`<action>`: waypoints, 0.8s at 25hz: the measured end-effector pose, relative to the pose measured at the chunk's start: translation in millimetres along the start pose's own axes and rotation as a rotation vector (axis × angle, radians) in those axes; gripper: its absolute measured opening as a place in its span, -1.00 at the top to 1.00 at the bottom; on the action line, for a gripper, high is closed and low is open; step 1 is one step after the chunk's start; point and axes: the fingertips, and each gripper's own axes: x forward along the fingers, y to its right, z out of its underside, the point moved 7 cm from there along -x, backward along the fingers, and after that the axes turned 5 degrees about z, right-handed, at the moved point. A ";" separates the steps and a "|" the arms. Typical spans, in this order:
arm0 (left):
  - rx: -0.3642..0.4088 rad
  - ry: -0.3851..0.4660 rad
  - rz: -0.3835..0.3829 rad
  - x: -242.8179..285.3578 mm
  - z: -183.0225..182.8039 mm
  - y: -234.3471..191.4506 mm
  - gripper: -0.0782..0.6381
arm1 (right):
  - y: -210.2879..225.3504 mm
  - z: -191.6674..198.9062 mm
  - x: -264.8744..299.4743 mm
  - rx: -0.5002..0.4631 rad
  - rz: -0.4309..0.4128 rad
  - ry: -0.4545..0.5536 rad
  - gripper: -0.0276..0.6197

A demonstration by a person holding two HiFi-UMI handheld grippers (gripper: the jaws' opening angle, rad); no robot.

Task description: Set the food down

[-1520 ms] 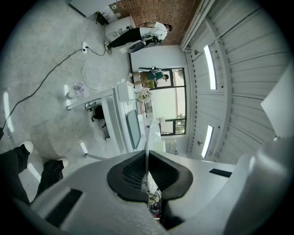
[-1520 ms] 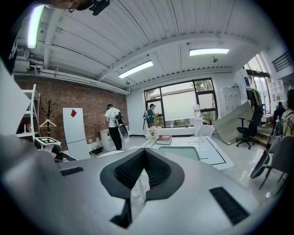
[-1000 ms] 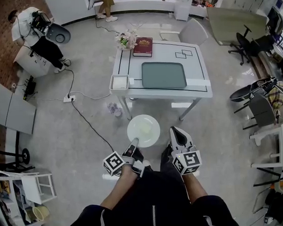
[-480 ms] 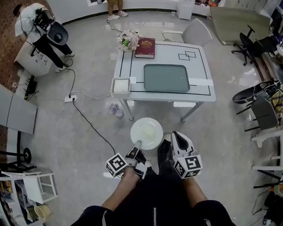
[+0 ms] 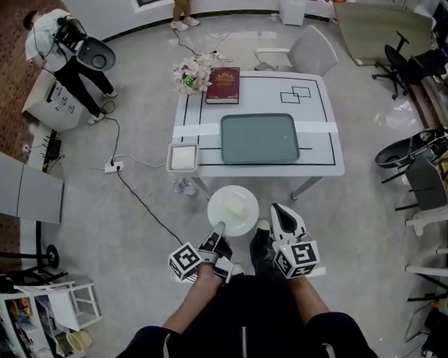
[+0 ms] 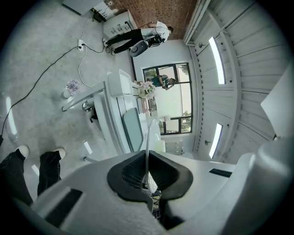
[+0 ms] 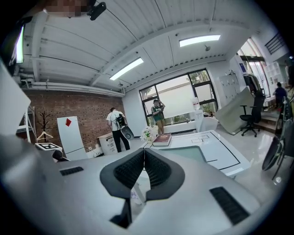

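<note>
A white plate with a pale piece of food on it hangs over the floor, just short of the white table. My left gripper is shut on the plate's near rim. In the left gripper view the rim shows edge-on as a thin white line between the pads of the left gripper. My right gripper is beside the plate on its right, apart from it. Its pads meet with nothing between them, as the right gripper view shows.
On the table lie a grey-green tray, a red book and flowers. A white box sits at its near left corner. A chair stands behind it. A cable crosses the floor at left. A person stands far left.
The table has drawn closer to me in the head view. Both grippers and the plate keep the same places in front of my body, the plate still held by the left one.
</note>
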 end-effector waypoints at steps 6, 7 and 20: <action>0.017 0.001 -0.016 69.0 -12.1 19.4 0.74 | 54.0 -32.0 46.1 -0.003 -0.005 -0.008 0.89; 0.016 0.002 -0.019 80.3 -12.9 21.9 0.74 | 64.3 -36.2 53.7 0.001 -0.004 -0.011 0.89; 0.011 0.056 -0.022 179.0 -29.6 38.6 0.74 | 144.8 -70.6 130.4 0.016 -0.037 -0.019 0.89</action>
